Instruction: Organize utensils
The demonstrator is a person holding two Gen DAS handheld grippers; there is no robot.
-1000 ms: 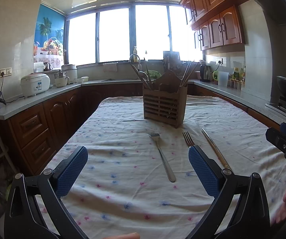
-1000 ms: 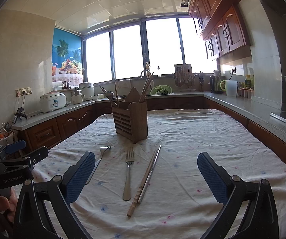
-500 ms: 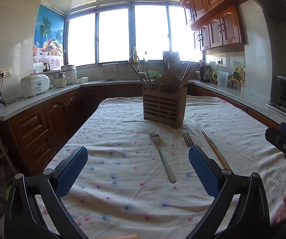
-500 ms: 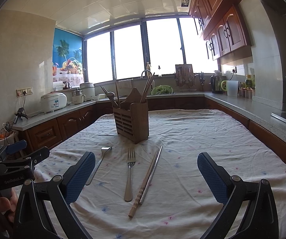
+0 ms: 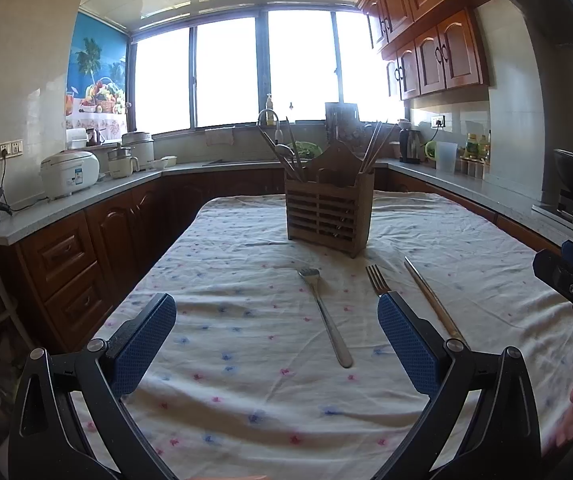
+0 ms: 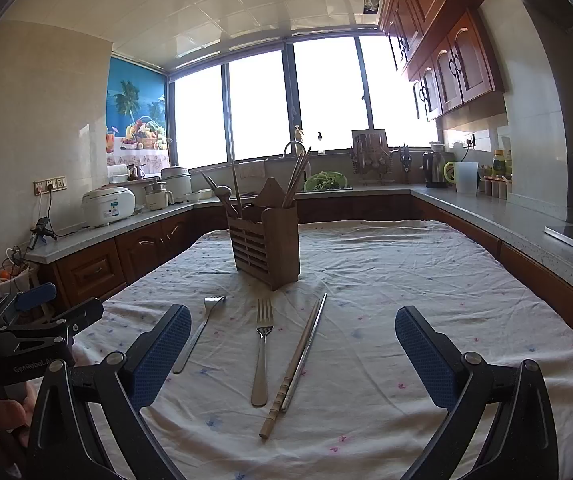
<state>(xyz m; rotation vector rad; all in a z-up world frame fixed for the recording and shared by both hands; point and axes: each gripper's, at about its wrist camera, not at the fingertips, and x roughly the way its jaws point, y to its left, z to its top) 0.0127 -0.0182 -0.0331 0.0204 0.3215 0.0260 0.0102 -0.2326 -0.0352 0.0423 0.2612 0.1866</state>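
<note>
- While nothing is grasped yet, left gripper [image 5: 276,344] and right gripper [image 6: 292,354] hover wide apart, empty, over the desk [image 6: 426,280].
- Two forks [image 6: 261,354] [image 6: 198,332] and chopsticks [image 6: 296,364] lie loose, near side of the wooden holder [image 6: 265,246].
- Holder stands far-centre, utensils upright inside; loose pieces likely go there.
</note>
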